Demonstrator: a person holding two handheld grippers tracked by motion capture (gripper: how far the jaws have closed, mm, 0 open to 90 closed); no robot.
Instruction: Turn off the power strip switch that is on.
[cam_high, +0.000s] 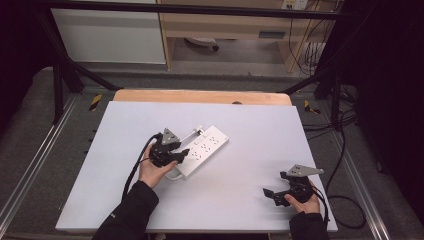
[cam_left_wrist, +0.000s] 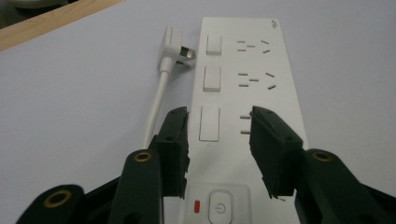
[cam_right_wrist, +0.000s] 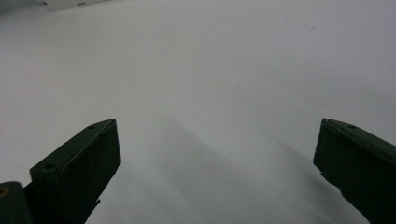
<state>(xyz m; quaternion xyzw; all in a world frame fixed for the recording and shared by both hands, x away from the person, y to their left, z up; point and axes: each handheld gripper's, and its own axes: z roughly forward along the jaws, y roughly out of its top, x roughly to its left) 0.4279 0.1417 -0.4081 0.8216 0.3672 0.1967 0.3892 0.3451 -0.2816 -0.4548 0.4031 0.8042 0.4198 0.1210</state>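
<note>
A white power strip (cam_high: 202, 149) lies at a slant in the middle of the white table top (cam_high: 235, 200). In the left gripper view the power strip (cam_left_wrist: 252, 60) shows three rocker switches, several socket groups and a round power button (cam_left_wrist: 218, 205) at its near end. A white plug (cam_left_wrist: 173, 44) on its cable (cam_left_wrist: 159, 93) lies loose beside the strip's left edge, prongs towards it. My left gripper (cam_high: 182, 149) (cam_left_wrist: 219, 116) hovers over the strip's near end, jaws partly open and not pressing on anything. My right gripper (cam_high: 274, 184) (cam_right_wrist: 217, 126) rests near the front right corner, wide open with bare table between its jaws.
A wooden board edge (cam_high: 200, 96) runs behind the table top. Metal frame rails (cam_high: 30, 165) flank both sides, and black cables (cam_high: 345, 165) trail off to the right. Shelving and a white cabinet (cam_high: 110, 35) stand farther back.
</note>
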